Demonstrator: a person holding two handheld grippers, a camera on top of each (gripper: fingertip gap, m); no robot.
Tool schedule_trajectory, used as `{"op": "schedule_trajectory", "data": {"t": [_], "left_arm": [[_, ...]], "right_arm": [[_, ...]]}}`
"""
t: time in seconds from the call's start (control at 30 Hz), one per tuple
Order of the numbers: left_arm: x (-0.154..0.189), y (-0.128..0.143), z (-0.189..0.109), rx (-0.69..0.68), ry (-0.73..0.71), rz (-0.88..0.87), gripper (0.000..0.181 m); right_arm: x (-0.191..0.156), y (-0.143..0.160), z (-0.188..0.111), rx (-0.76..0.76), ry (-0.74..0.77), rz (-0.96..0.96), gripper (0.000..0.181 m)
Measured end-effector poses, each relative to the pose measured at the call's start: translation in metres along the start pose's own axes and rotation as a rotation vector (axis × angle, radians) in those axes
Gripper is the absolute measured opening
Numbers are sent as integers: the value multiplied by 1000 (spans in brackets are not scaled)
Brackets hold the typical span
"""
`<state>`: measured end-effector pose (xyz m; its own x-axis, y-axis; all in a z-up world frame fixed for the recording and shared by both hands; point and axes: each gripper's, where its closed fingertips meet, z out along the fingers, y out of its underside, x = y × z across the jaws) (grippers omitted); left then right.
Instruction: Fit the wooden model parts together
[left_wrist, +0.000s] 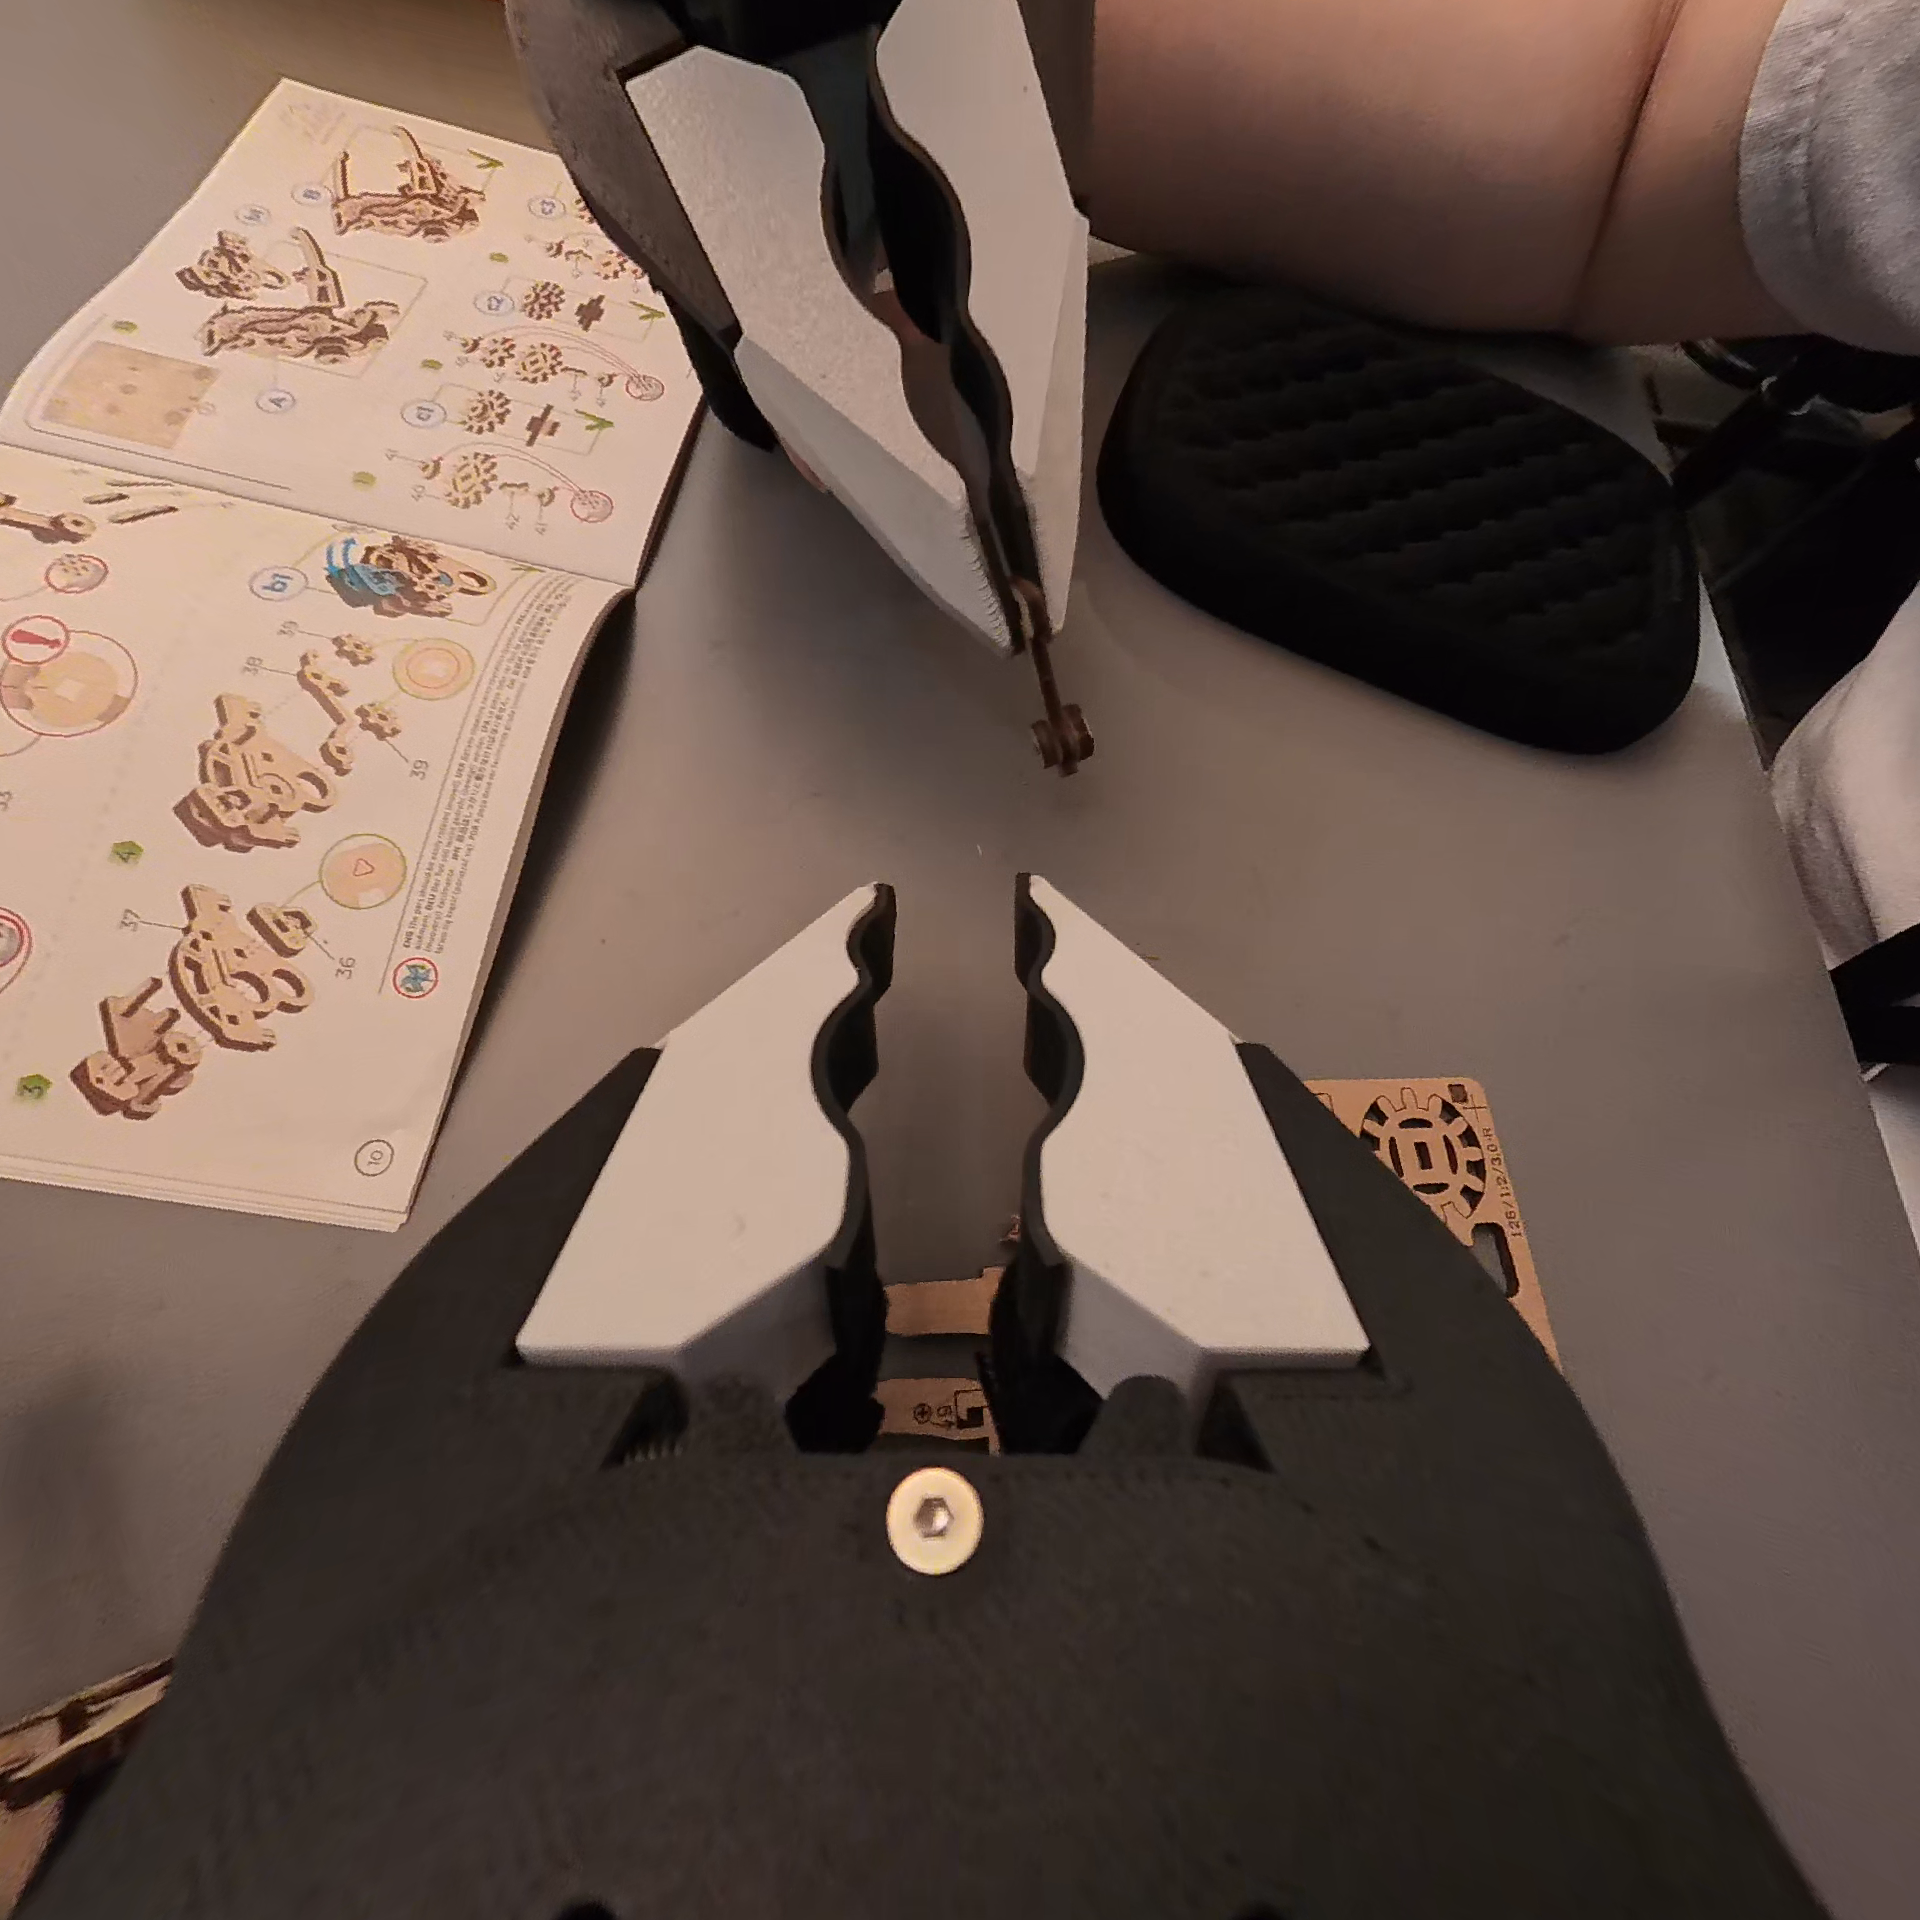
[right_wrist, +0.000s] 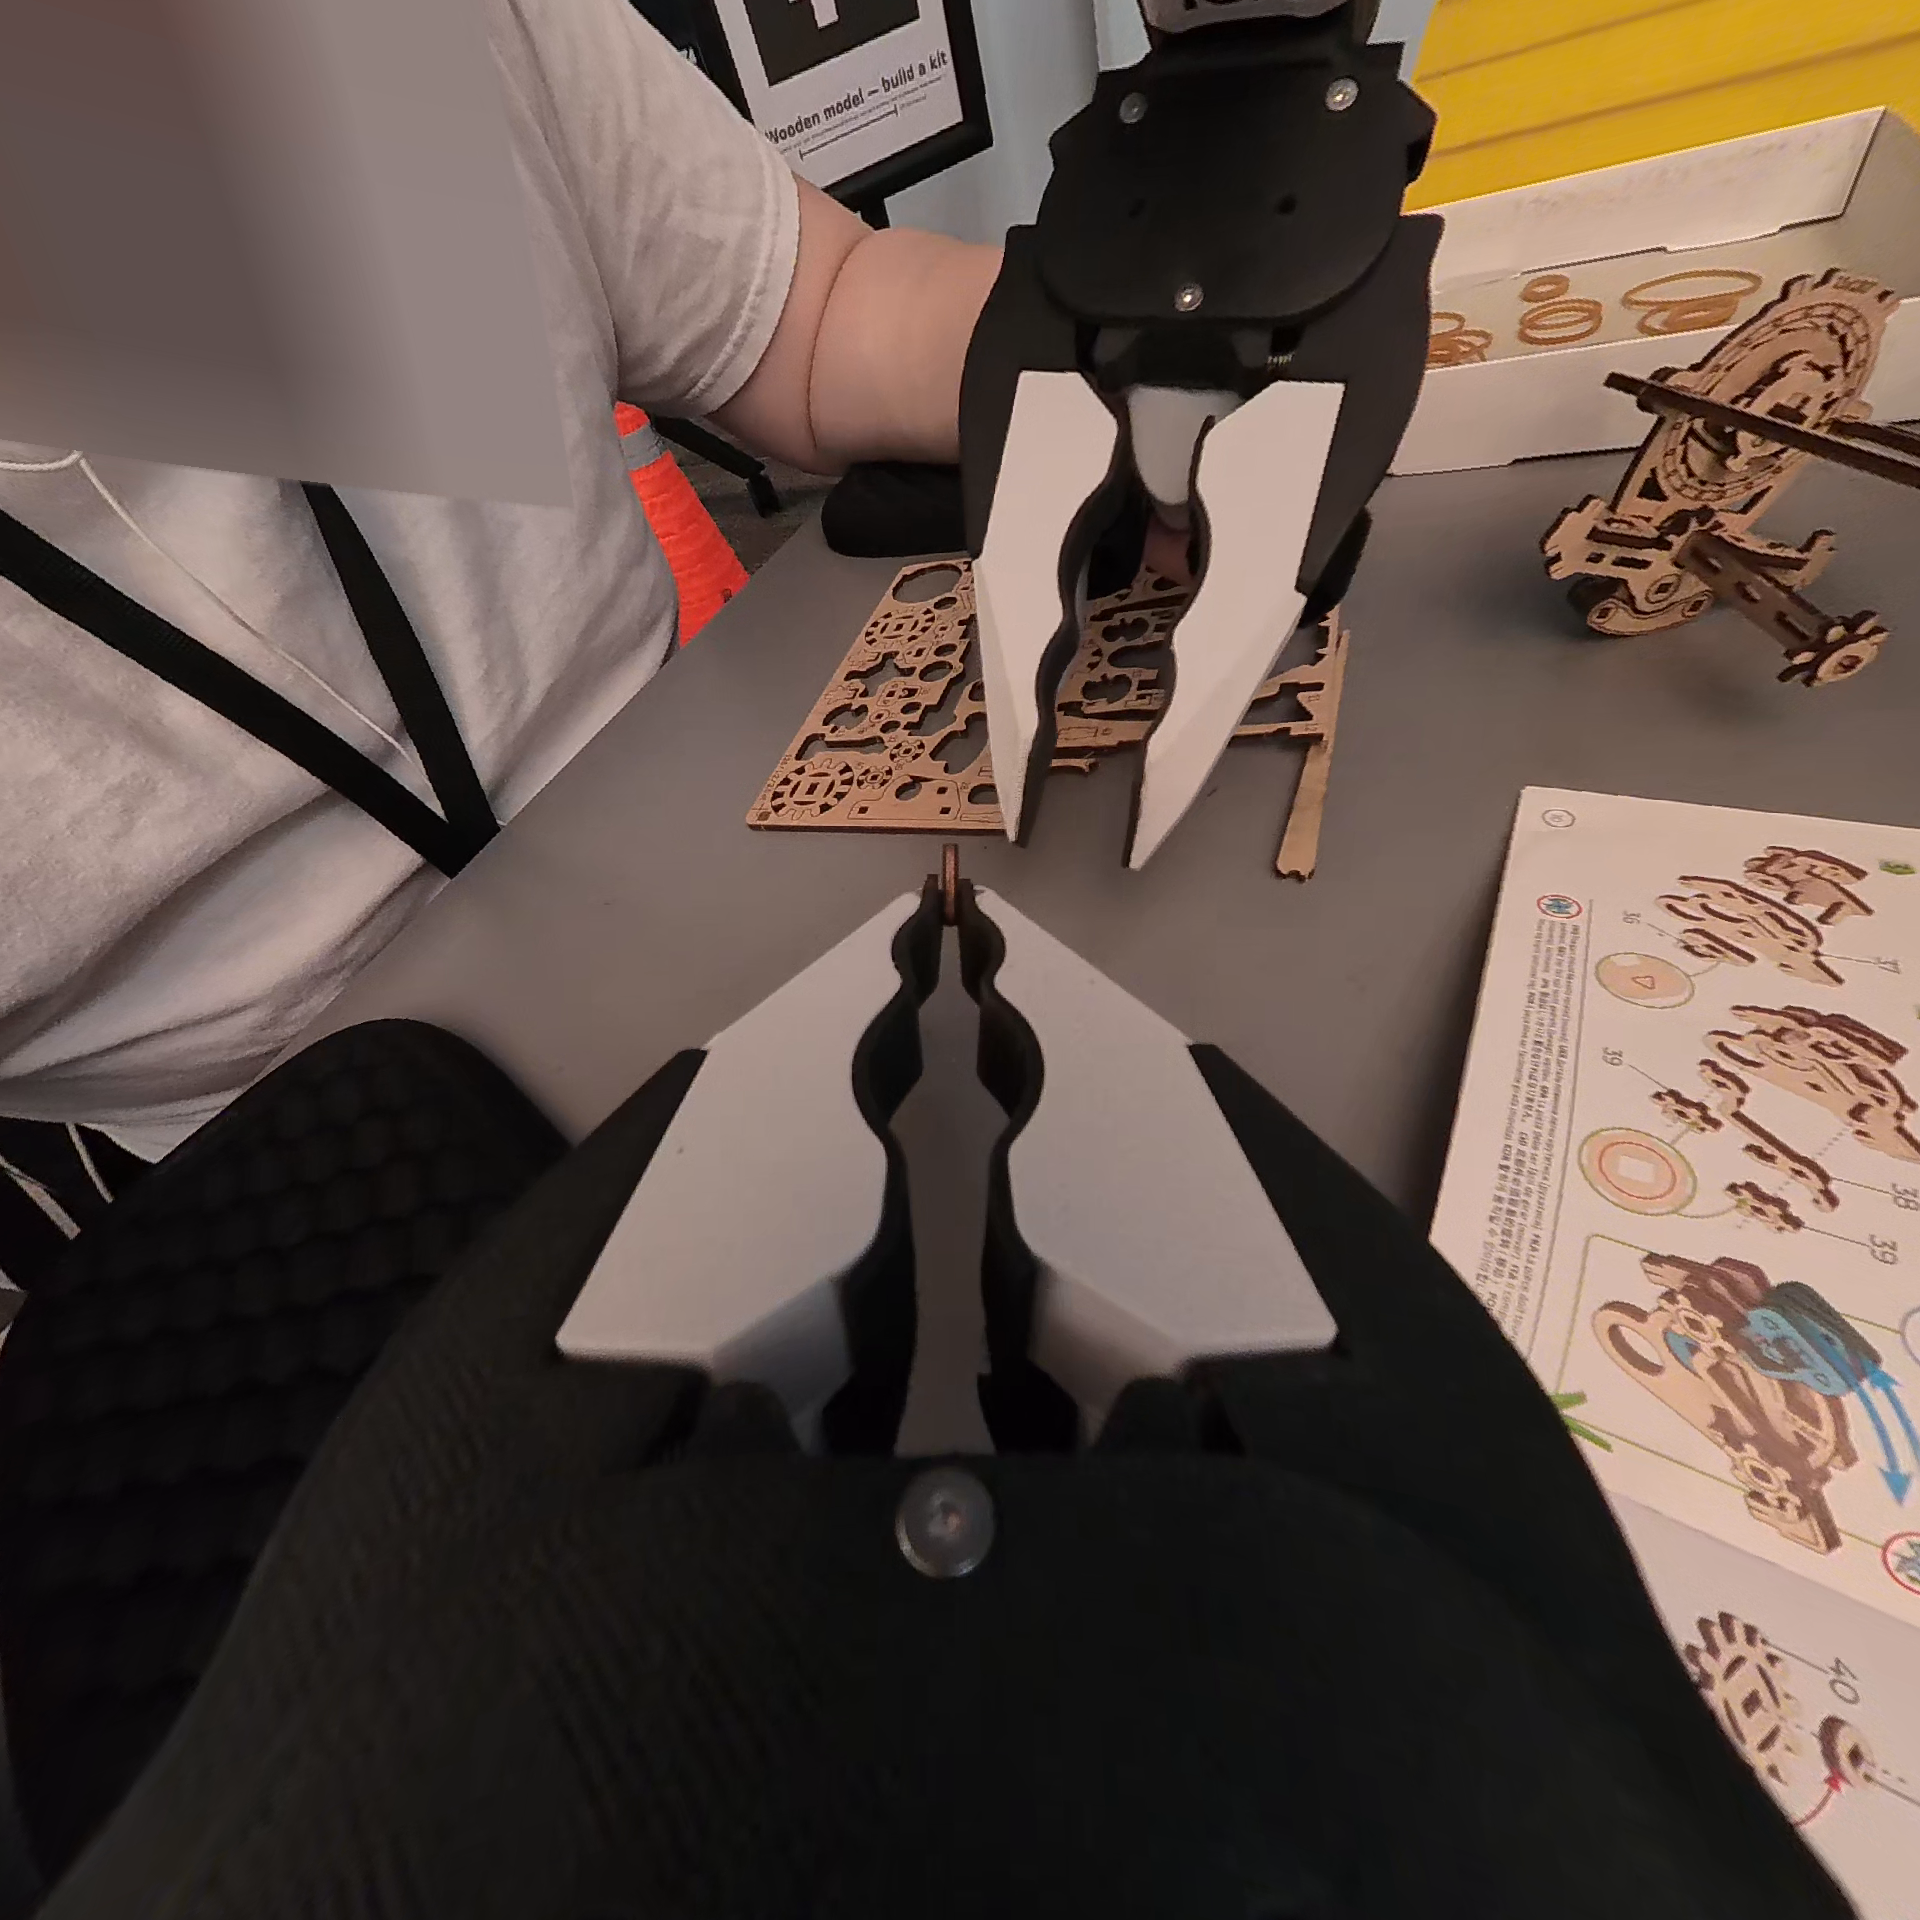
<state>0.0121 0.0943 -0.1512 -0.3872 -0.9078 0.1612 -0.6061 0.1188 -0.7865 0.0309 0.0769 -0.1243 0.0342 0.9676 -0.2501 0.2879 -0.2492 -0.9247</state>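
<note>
While the left gripper (left_wrist: 954, 883) hangs with its wavy-edged black-and-white jaws parted and empty over the smooth grey surface (left_wrist: 1299, 935), the left wrist view shows the right gripper (left_wrist: 1023, 613) opposite, clenched on a thin dark wooden model part (left_wrist: 1055, 717) whose small round-lobed end juts below the tips. An open instruction booklet (left_wrist: 260, 623) lies to one side, a black quilted pad (left_wrist: 1392, 520) to the other, and a laser-cut plywood sheet (left_wrist: 1434, 1153) sits under the left gripper.

In the right wrist view, the right gripper (right_wrist: 948, 894) pinches that part (right_wrist: 948, 883) edge-on at its tips, just above the surface (right_wrist: 623, 935). The left gripper (right_wrist: 1075, 847) points down, released, over the perforated plywood sheet (right_wrist: 883, 717). A partly built wooden model (right_wrist: 1714, 499) stands near a white box (right_wrist: 1558, 260).
</note>
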Motion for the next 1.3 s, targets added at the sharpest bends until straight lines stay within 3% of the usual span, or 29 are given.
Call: {"op": "schedule_trajectory", "data": {"t": [0.6,1.3], "left_arm": [[-7,4,-3,-9,-8,-26,19],[-9,12,-2,-43,-9,-26,19]], "right_arm": [[-4,6,6,-49,-1,-22,1],[-9,30,21,-234,3,-37,1]]}}
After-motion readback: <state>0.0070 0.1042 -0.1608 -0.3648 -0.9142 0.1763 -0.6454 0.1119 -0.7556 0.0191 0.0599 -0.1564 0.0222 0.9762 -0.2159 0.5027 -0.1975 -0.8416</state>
